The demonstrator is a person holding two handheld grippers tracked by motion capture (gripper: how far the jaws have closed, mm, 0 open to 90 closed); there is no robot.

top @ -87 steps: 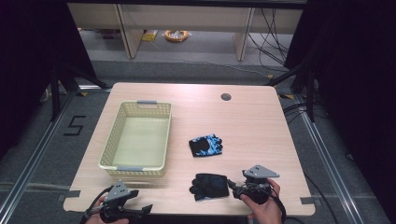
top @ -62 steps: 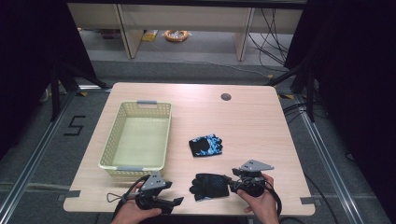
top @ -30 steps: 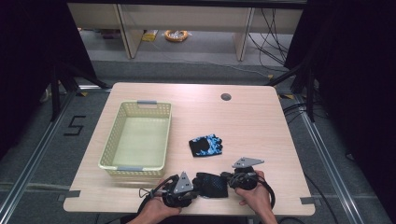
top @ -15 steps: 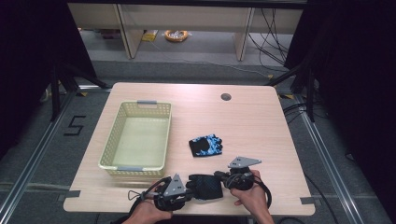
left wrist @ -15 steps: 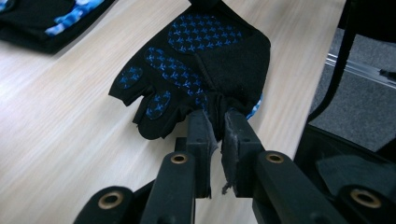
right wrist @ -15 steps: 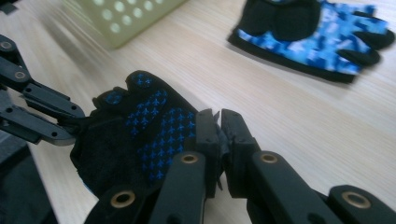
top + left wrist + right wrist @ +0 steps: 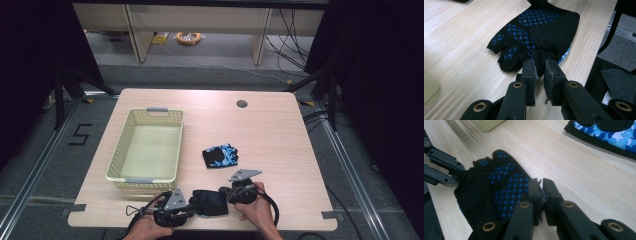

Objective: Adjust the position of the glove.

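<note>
With your left gripper [image 7: 539, 68] and right gripper [image 7: 541, 191] each pinched on opposite edges of the black glove [image 7: 210, 202] at the table's near edge, lift both evenly, keeping it taut toward the basket [image 7: 146, 181].

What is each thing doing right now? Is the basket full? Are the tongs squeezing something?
Basket: empty, upright.
Black glove: flat on the table, pinched at both ends.
Camo glove: lying free.
Left tongs: shut on the black glove.
Right tongs: shut on the black glove.
</note>
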